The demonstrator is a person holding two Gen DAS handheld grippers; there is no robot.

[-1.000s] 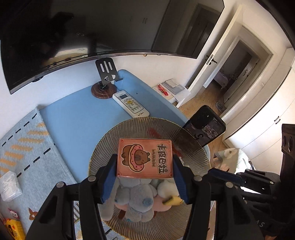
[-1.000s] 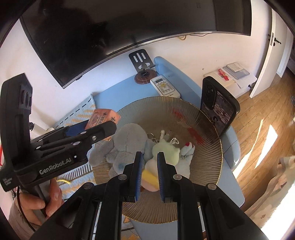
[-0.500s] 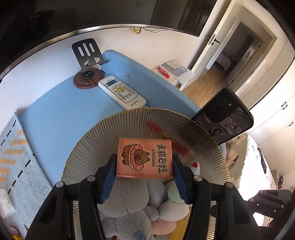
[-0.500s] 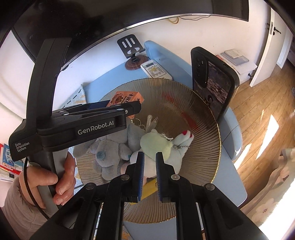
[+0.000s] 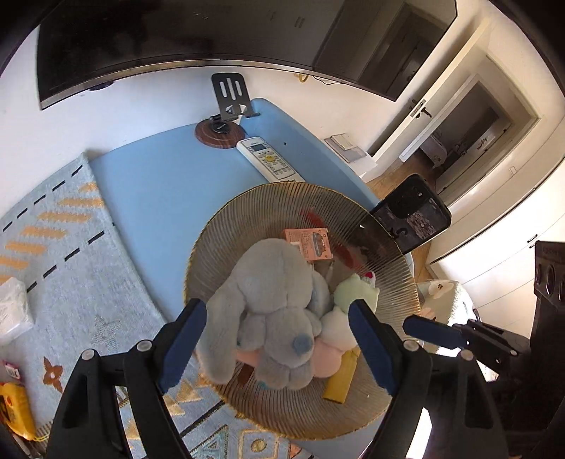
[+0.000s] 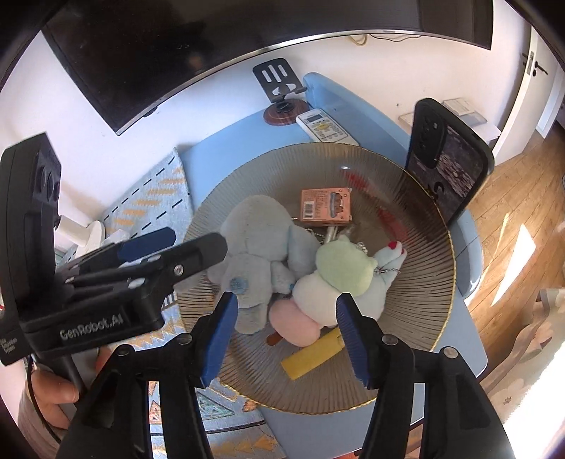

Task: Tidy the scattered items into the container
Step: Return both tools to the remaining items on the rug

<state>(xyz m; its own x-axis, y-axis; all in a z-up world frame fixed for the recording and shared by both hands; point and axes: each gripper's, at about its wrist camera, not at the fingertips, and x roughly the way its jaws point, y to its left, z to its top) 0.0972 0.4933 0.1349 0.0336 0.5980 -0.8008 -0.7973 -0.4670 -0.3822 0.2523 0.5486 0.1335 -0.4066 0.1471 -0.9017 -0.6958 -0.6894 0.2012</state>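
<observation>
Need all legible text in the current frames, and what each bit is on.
"GenRobot.AI": side of the left tongs body, right wrist view.
Small white print at that body's lower left edge: cut off, unreadable.
Orange box in the ribbed bowl: barcode and print too small to read.
Remote control buttons and display: too small.
Phone: no readable text.

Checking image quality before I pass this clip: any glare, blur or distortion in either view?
Left wrist: heavy fisheye bending of the TV edge and dark corner vignetting; bowl contents sharp. Right wrist: same bending, blown-out sunlight patches on the floor, slight smear on the bowl's red marks; the toys stay clear.
</observation>
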